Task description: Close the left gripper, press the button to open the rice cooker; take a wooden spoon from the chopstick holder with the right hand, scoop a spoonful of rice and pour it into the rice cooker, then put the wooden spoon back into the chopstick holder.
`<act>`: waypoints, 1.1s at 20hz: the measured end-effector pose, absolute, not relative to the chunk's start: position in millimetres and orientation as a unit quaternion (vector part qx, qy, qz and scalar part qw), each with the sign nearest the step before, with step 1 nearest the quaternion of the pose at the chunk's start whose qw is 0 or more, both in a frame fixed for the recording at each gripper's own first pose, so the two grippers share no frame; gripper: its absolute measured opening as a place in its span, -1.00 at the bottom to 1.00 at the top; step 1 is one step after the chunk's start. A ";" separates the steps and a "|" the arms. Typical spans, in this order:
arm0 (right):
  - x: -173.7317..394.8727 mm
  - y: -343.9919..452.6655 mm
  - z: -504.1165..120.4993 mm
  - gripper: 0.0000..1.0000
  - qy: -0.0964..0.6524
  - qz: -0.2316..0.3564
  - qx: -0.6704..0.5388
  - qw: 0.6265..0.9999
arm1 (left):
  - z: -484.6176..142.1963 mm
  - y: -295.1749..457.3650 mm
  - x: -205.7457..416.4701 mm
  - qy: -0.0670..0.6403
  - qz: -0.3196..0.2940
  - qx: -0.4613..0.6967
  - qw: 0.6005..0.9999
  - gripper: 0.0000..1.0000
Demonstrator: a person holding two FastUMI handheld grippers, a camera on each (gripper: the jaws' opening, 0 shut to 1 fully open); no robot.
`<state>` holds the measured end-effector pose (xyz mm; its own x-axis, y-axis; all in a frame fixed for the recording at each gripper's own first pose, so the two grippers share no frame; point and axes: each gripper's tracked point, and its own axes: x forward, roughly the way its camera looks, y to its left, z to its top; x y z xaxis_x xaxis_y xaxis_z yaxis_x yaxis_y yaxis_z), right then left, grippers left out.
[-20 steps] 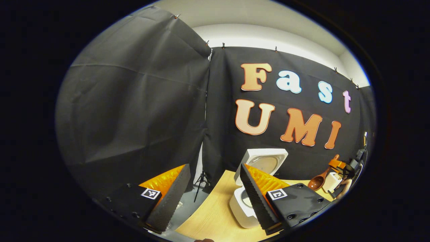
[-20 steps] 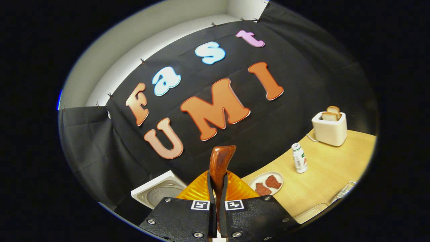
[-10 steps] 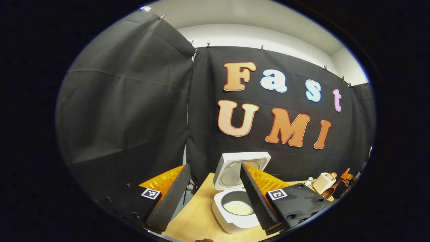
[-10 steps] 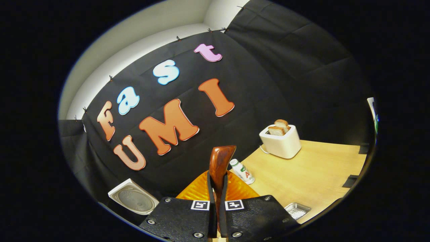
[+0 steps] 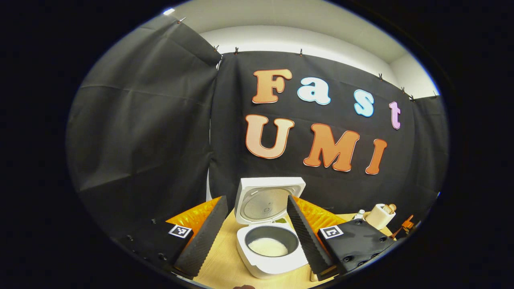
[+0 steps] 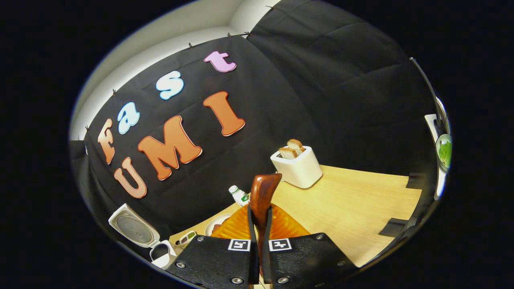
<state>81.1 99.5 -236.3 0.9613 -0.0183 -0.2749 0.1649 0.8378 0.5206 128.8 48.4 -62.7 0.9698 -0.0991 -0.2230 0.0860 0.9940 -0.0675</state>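
The left gripper view looks into the open rice cooker [image 5: 272, 245]. The left gripper [image 5: 257, 237] is wide apart; the right gripper [image 6: 259, 241] squeezes the wooden spoon [image 6: 263, 192].

Black cloth [image 5: 144, 132] hangs as the booth's wall, clipped along its top edge with small clips [image 5: 300, 52] and falling in soft creases. Two panels meet at a corner seam in the left gripper view, with a thin pale gap low in the seam. Above the cloth runs a white wall [image 5: 297, 38] under a pale ceiling [image 5: 281, 14], evenly lit. In the right gripper view another cloth panel [image 6: 361, 92] covers the side wall. The table [image 6: 353, 208] has a light wood-grain top that reaches to the cloth. At its far right edge lie two flat dark patches [image 6: 395, 228]. The light is bright, without hard shadows.
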 end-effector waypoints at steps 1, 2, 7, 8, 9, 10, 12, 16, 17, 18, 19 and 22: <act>80.9 98.2 -245.7 -0.95 0.133 -0.051 0.281 0.949 | -62.0 47.6 127.8 0.113 -0.044 -0.027 0.992 1.00; 80.9 96.8 -255.0 -0.94 0.136 -0.056 0.281 0.949 | -61.8 47.8 126.2 0.112 -0.040 -0.025 0.993 1.00; 76.6 94.0 -290.5 -0.95 0.134 -0.066 0.278 0.949 | -62.1 46.4 119.8 0.113 -0.027 -0.016 0.993 1.00; 75.8 92.6 -292.6 -0.96 0.125 -0.067 0.277 0.950 | -63.6 46.2 118.8 0.115 -0.026 -0.013 0.993 1.00; 74.7 92.6 -294.0 -0.95 0.116 -0.063 0.276 0.952 | -64.8 46.0 117.7 0.117 -0.025 -0.011 0.993 1.00; 72.8 94.8 -295.2 -0.96 0.110 -0.059 0.278 0.952 | -66.7 45.7 116.8 0.121 -0.024 -0.009 0.992 1.00; 69.4 99.5 -300.1 -0.95 0.099 -0.050 0.273 0.955 | -69.5 43.2 115.7 0.124 -0.024 -0.009 0.992 1.00; 61.7 107.5 -321.2 -0.94 0.111 -0.046 0.257 0.959 | -75.8 37.3 113.0 0.132 -0.026 -0.005 0.991 1.00; 59.9 106.1 -323.8 -0.89 0.115 -0.047 0.255 0.959 | -78.4 36.8 112.7 0.133 -0.026 -0.004 0.991 0.99; 57.2 107.7 -331.2 -0.85 0.128 -0.049 0.253 0.958 | -79.7 35.5 113.1 0.134 -0.027 -0.003 0.991 0.99; 54.8 110.4 -341.3 -0.78 0.145 -0.050 0.250 0.956 | -80.7 34.0 112.1 0.135 -0.029 -0.004 0.990 0.99; 50.6 108.9 -339.2 -0.67 0.158 -0.053 0.254 0.953 | -86.0 29.9 111.1 0.141 -0.033 -0.008 0.989 0.99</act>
